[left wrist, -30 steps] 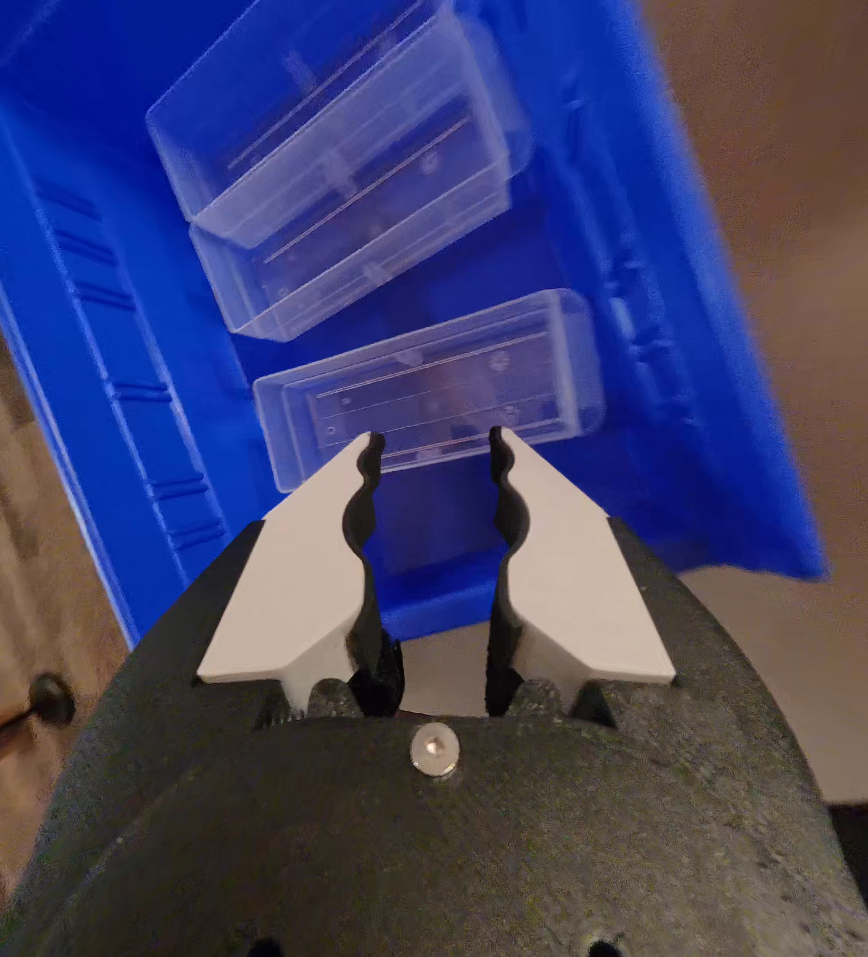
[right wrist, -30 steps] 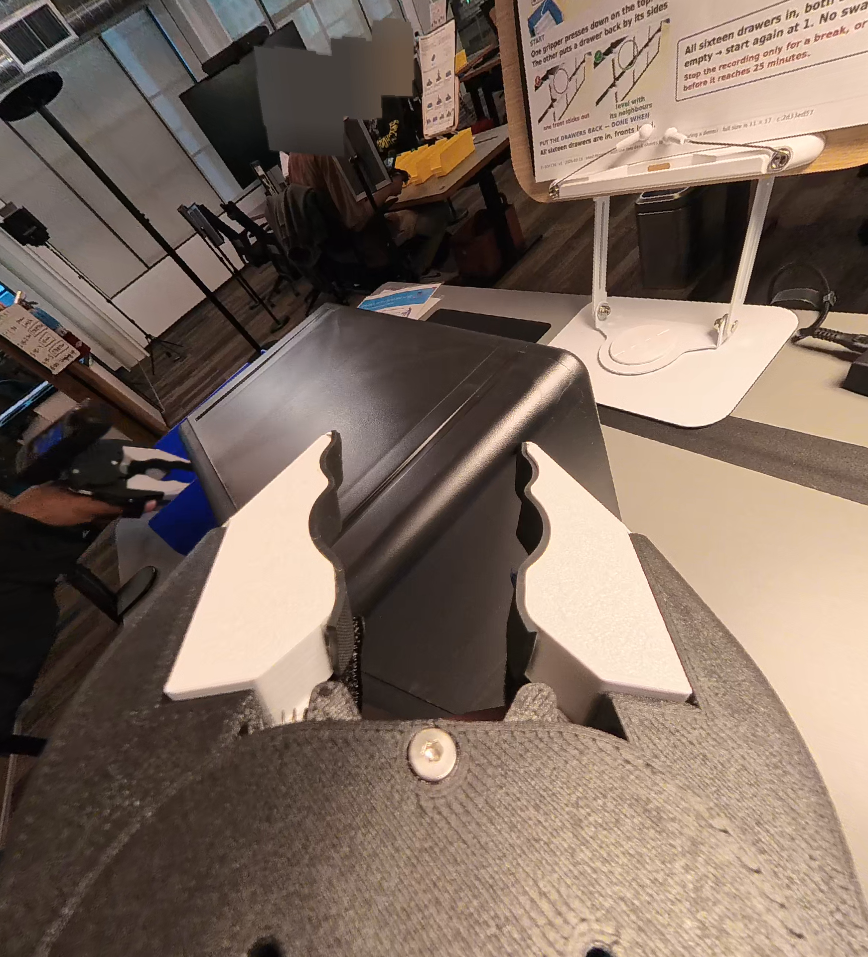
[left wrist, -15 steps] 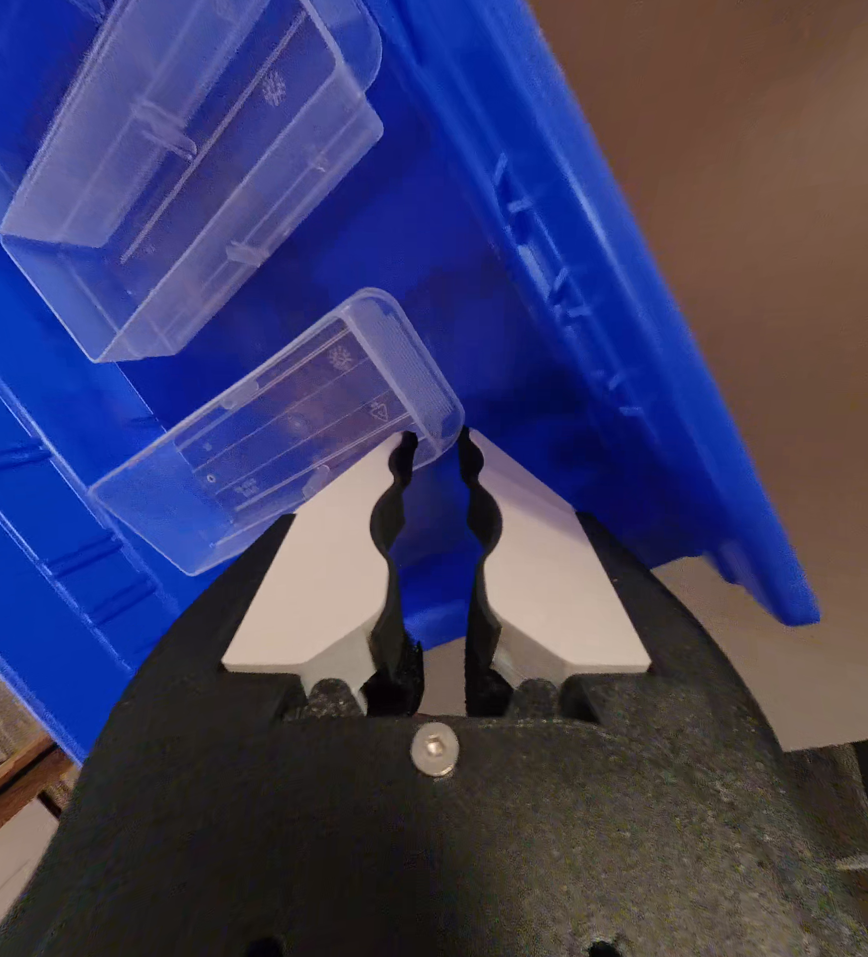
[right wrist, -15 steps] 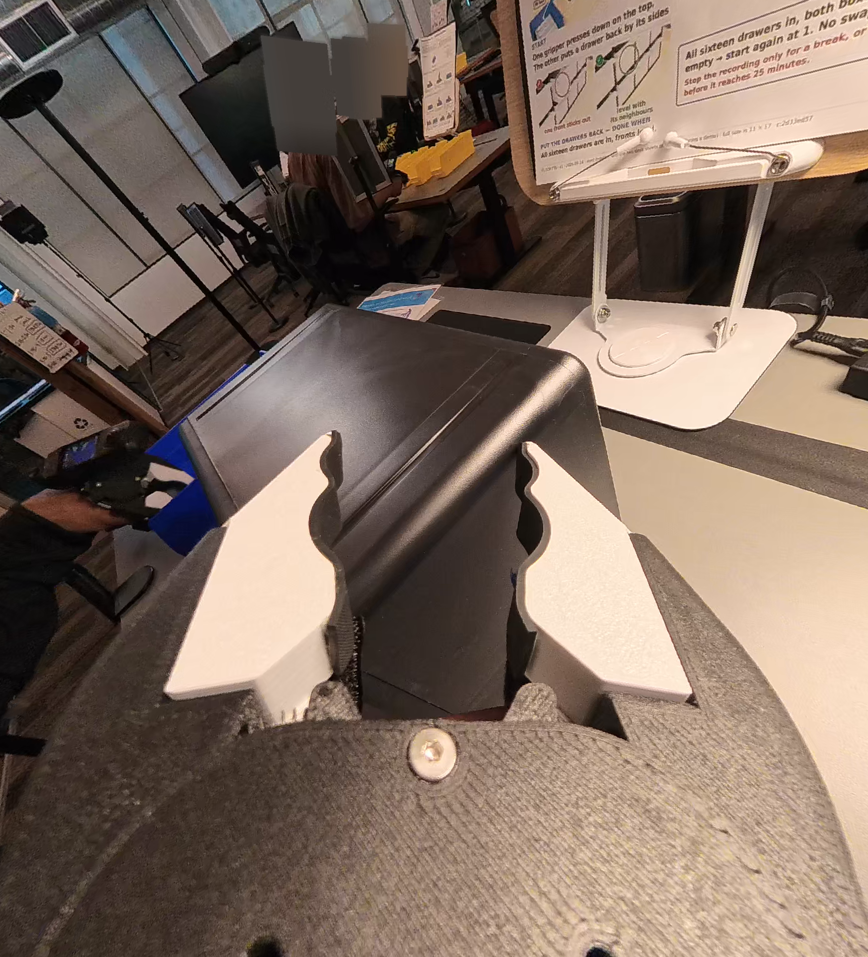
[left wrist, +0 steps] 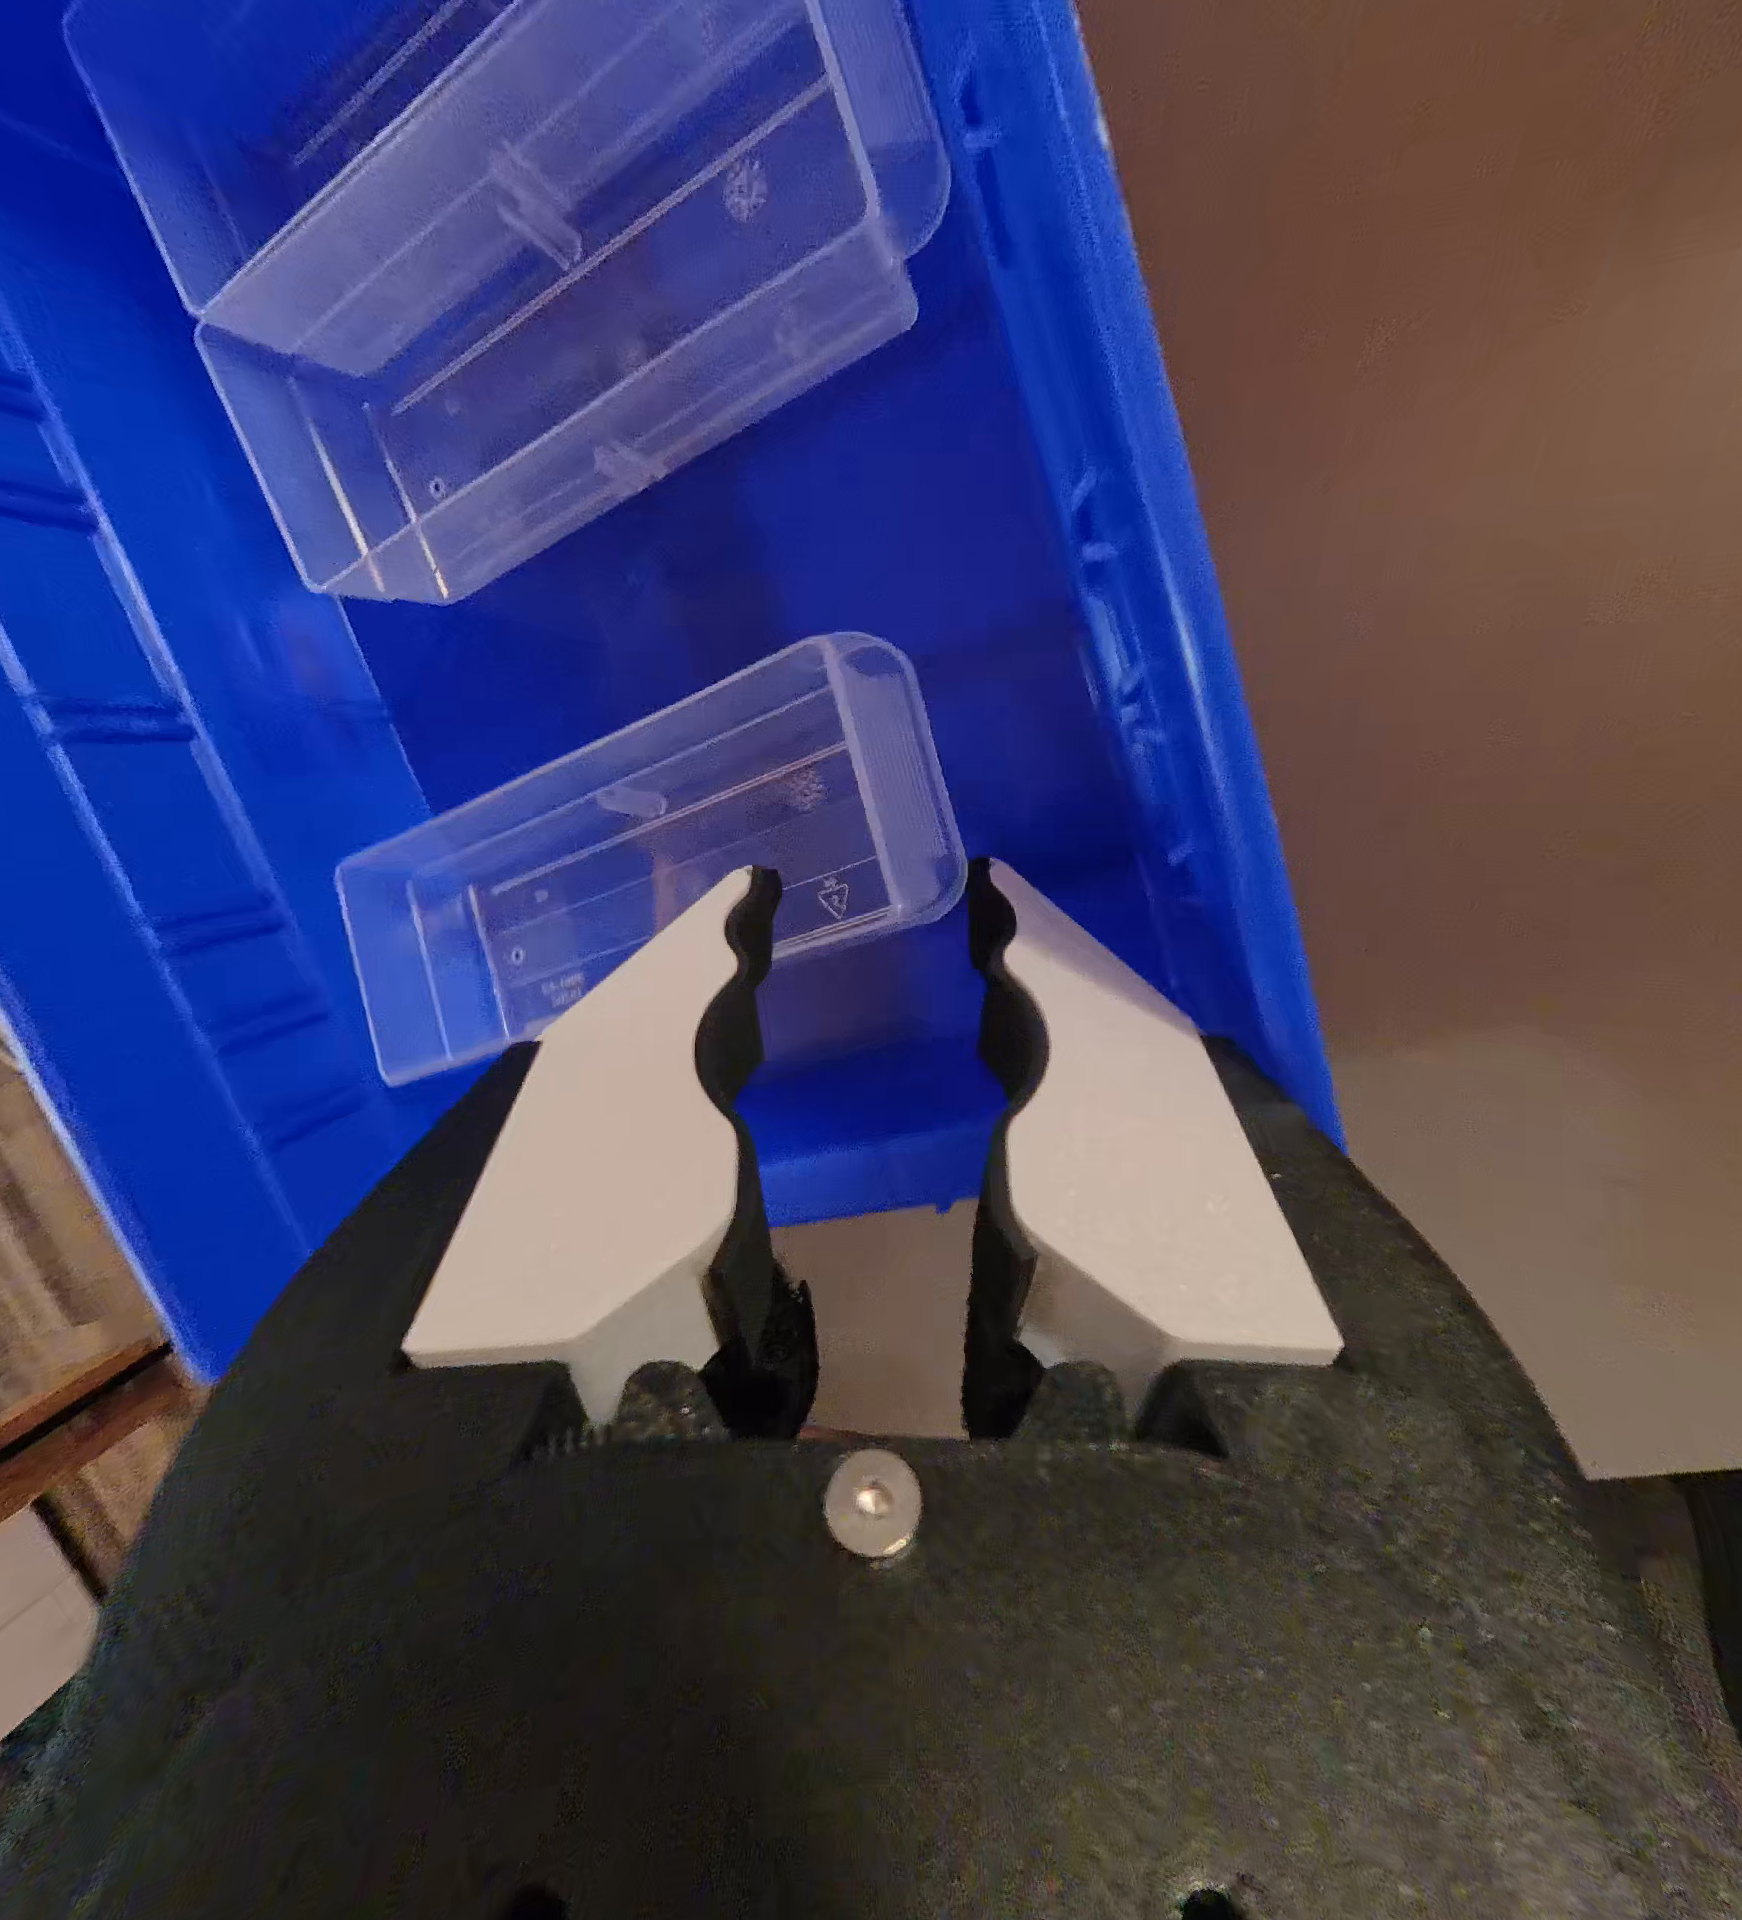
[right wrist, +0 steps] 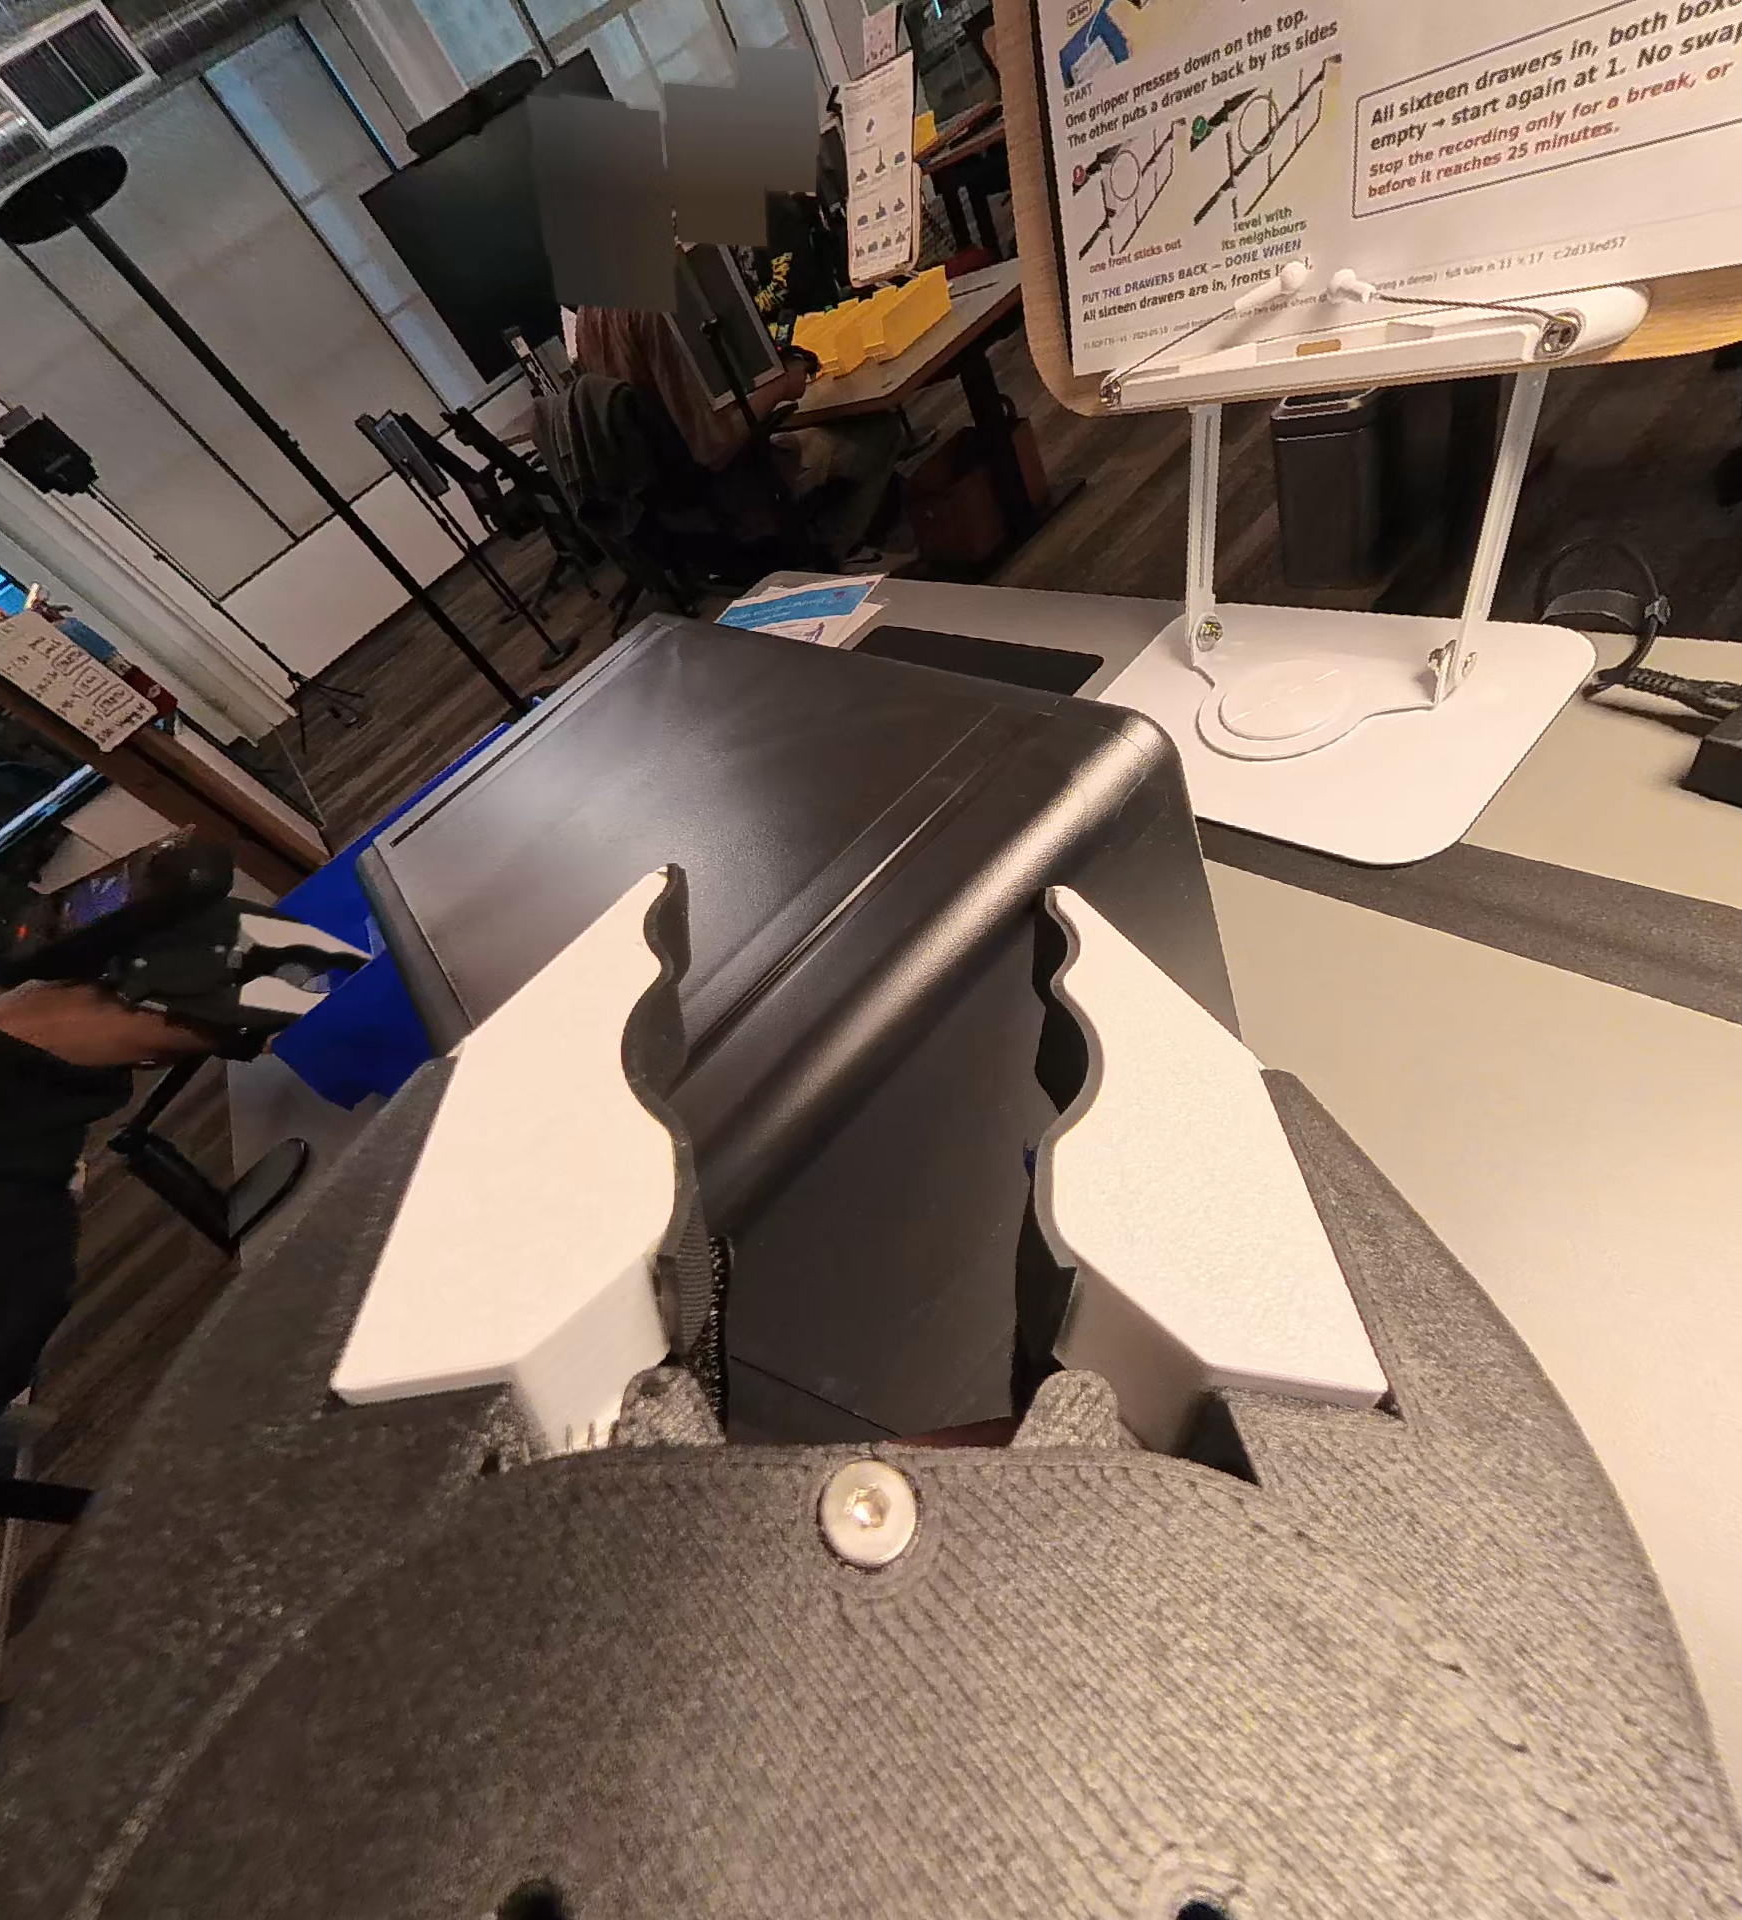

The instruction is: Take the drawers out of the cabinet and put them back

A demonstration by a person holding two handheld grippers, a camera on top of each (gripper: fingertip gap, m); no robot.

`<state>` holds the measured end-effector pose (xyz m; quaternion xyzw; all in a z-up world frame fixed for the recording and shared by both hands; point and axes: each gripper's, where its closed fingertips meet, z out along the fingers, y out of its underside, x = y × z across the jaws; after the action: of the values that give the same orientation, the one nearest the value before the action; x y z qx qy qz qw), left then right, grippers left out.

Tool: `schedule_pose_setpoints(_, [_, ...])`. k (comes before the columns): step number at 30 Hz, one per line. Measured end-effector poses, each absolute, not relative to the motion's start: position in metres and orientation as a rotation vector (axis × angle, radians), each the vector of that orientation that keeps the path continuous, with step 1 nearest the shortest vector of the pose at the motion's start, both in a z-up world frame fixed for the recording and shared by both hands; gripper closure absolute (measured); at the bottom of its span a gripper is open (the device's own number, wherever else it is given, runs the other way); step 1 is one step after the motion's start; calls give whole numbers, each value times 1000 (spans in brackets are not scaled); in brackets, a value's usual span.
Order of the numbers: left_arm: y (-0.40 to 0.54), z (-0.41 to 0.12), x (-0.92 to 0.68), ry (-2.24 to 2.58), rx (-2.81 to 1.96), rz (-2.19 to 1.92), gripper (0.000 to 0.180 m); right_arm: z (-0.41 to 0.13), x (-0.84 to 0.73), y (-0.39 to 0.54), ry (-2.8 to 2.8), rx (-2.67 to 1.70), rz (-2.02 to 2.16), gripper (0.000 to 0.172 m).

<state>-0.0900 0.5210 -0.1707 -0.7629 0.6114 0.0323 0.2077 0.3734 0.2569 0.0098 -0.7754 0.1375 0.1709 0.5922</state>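
While the left tool (left wrist: 865,883), jaws apart and bare, hides its near corner, the clear drawer (left wrist: 638,852) lies slanting, handle end upper right.

Each hand-held gripper (left wrist: 865,883) has white fingers (right wrist: 555,1122), black textured body, silver screw.

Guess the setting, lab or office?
Probably an open-plan office used as a data-collection lab: tall black light stands, grey desk with a white instruction-sheet stand, a seated person at another wooden desk.
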Motion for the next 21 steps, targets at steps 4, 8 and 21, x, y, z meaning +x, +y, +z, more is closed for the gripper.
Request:
schedule_pose_setpoints(4, [520, -184, -76, 1720, -2165, -35, 143, 10, 374, 257, 318, -1801, 400, 103])
schedule_pose_setpoints(8, [516, -196, -71, 1732, -2176, -63, 160, 10, 374, 257, 318, -1800, 405, 103])
schedule_pose_setpoints(21, [472, -60, -82, 1730, -1678, 66, 166, 7, 378, 258, 327, -1801, 404, 104])
